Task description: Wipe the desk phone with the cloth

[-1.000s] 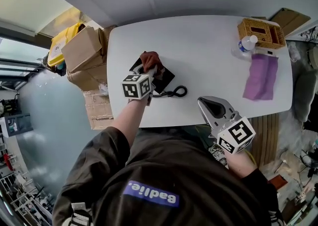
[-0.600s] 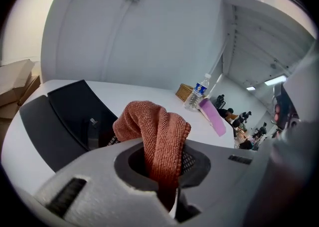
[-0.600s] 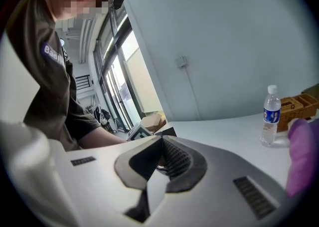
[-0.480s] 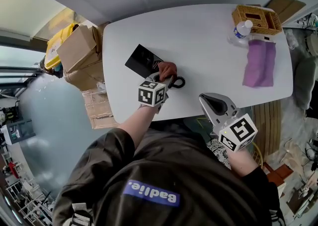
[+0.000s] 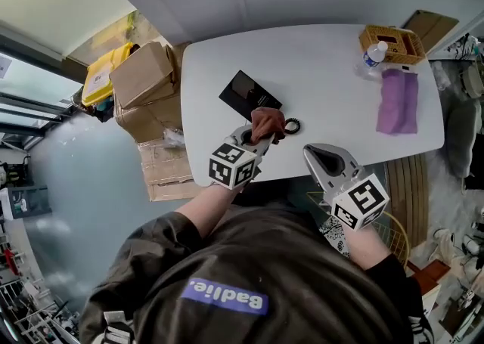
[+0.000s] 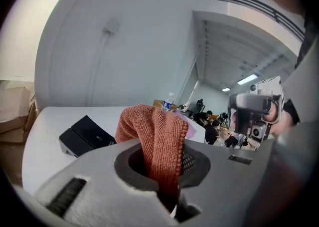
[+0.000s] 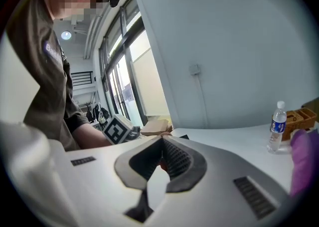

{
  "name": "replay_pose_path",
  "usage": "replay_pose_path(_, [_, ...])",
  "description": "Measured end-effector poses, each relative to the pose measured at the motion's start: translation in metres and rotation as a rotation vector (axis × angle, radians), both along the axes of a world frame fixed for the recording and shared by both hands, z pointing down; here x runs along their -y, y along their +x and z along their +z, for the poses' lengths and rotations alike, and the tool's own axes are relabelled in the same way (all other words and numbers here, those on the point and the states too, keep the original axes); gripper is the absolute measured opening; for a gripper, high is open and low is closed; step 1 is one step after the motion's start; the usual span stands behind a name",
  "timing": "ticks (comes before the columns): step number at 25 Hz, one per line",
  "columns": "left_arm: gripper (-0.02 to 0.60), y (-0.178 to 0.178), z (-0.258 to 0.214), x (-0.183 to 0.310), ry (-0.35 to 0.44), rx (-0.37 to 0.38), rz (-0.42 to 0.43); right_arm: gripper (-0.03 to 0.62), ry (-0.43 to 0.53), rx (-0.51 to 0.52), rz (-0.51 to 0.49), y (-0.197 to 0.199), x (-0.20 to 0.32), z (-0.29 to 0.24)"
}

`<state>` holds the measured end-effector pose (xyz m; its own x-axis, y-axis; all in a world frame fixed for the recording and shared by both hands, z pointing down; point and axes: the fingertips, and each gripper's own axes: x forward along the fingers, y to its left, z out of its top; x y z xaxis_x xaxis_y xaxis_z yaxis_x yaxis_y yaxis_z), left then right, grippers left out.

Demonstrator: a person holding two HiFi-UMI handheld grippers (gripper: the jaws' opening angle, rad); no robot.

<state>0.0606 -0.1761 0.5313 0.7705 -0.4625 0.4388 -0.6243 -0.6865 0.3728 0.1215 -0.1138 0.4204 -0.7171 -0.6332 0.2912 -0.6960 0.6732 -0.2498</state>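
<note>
The rust-red knitted cloth [image 6: 152,131] is shown pinched in the closed left claw [image 6: 168,183], its bunched end standing up past the jaws. It is held just beside the near edge of the flat black desk phone [image 5: 249,94], next to the phone's black coiled cord [image 5: 292,125]. The phone is seen lying on the white rounded table [image 5: 325,63], while the right claw [image 7: 162,143] is held well apart from the phone, off the table's near edge, its jaws brought together on nothing.
</note>
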Motion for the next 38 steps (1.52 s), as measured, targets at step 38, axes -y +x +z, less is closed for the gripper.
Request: replay_pose_path(38, [0.037, -0.167, -0.176, -0.165, 0.322, -0.222, 0.072, 0.028, 0.101, -0.053, -0.16, -0.213, -0.116, -0.041])
